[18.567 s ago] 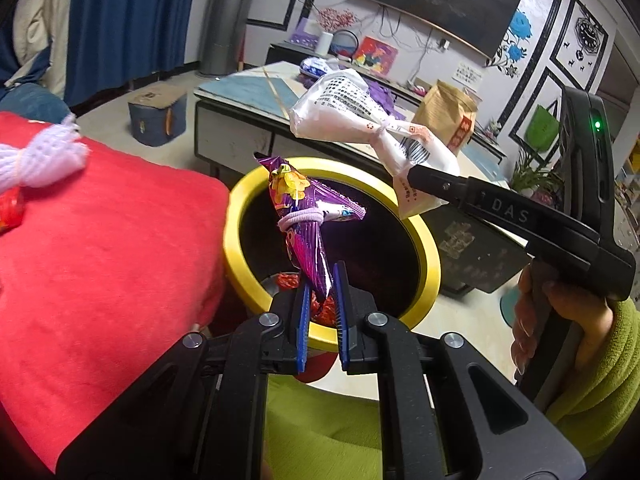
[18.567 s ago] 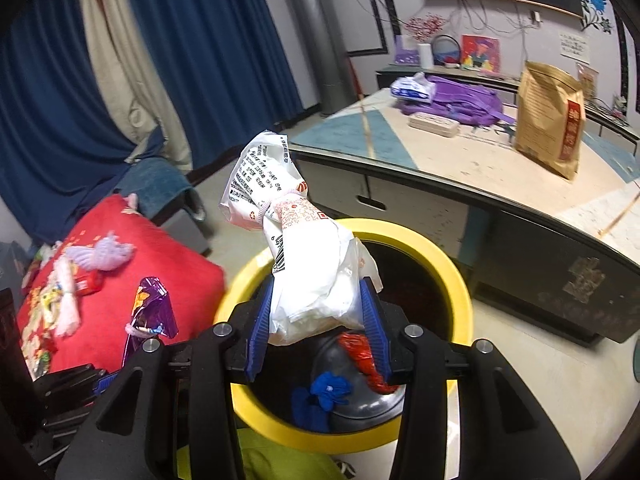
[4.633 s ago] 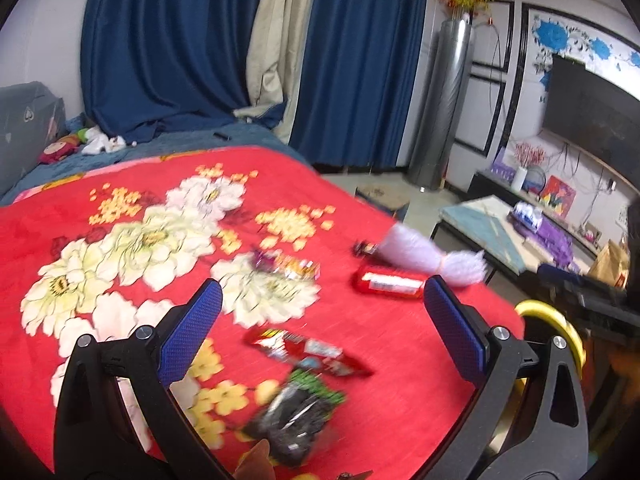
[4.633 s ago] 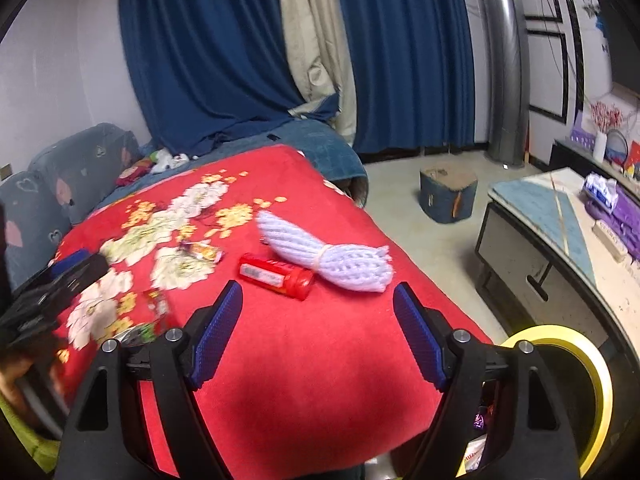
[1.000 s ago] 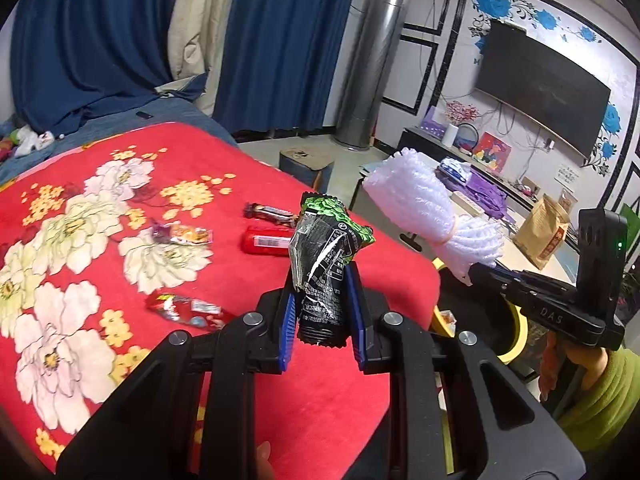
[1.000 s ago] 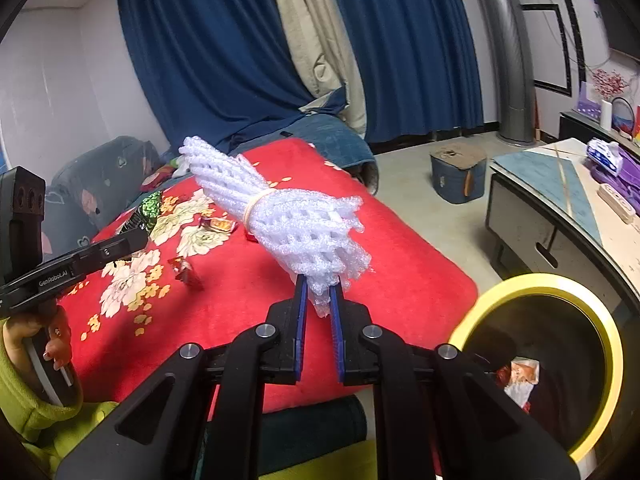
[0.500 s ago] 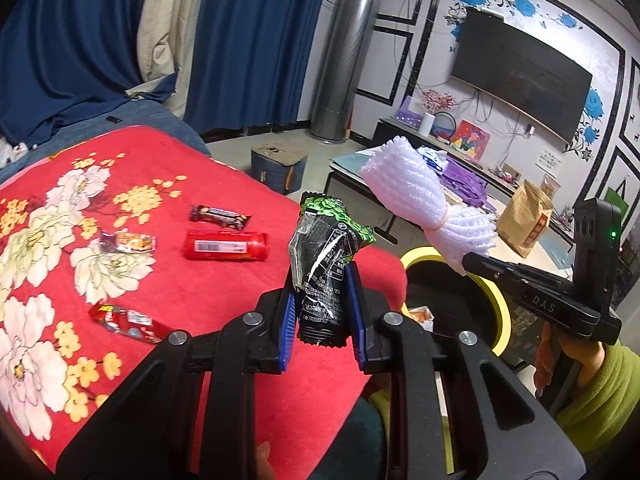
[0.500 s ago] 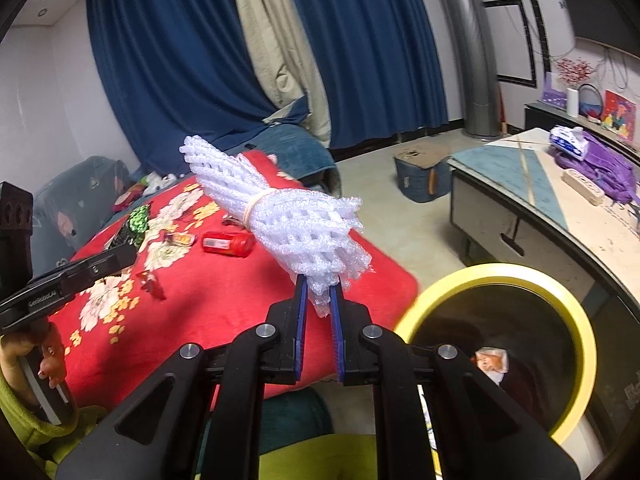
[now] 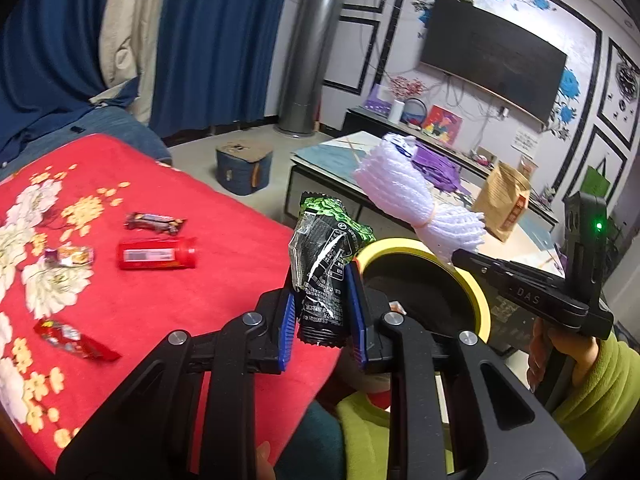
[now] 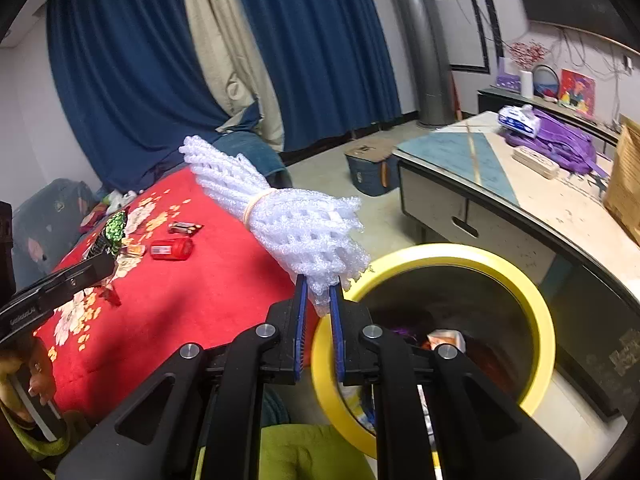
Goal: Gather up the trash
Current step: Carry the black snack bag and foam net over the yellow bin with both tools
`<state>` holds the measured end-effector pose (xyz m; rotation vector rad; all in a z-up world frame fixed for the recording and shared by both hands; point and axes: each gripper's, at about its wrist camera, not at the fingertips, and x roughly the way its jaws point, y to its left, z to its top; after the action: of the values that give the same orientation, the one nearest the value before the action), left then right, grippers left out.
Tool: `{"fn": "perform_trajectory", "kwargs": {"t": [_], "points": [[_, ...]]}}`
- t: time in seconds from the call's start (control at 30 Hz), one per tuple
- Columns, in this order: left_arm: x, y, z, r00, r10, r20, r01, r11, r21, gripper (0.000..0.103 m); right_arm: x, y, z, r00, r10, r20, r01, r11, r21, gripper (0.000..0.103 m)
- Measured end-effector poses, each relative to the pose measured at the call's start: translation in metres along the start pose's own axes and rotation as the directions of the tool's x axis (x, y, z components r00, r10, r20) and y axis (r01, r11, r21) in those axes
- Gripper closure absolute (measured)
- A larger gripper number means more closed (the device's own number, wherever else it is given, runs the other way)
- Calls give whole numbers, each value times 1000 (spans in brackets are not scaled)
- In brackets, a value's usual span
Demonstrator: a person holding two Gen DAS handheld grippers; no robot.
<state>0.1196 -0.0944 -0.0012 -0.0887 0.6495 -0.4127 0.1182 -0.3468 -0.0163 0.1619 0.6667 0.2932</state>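
My left gripper (image 9: 322, 312) is shut on a black and green snack wrapper (image 9: 326, 264), held upright beside the yellow-rimmed black trash bin (image 9: 482, 300). My right gripper (image 10: 318, 320) is shut on a white foam net bundle (image 10: 296, 224) tied with a rubber band, held at the near-left rim of the bin (image 10: 536, 320). The bundle also shows in the left wrist view (image 9: 416, 204), over the bin's far rim. Several pieces of trash lie inside the bin.
On the red flowered blanket (image 9: 224, 280) lie a red bottle (image 9: 156, 254), a dark candy bar wrapper (image 9: 154, 222), a small foil wrapper (image 9: 70, 256) and a red wrapper (image 9: 74, 340). A low table (image 10: 520, 188) stands beyond the bin. A blue box (image 9: 242, 170) sits on the floor.
Both grippers have swung from over the blanket toward the bin, each keeping its item. The bin is now closer in both views.
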Motion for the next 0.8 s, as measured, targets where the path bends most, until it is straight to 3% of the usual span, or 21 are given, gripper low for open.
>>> {"fn": "perform_trajectory", "kwargs": {"t": [0.33, 0.8], "points": [[34, -32, 0, 998, -61, -36, 62, 997, 36, 86, -4, -33, -19, 991, -135, -13, 135, 990, 37, 92], [84, -68, 4, 988, -132, -77, 137, 989, 60, 85, 9, -72, -46, 971, -218, -98, 228, 968, 108, 92]]}}
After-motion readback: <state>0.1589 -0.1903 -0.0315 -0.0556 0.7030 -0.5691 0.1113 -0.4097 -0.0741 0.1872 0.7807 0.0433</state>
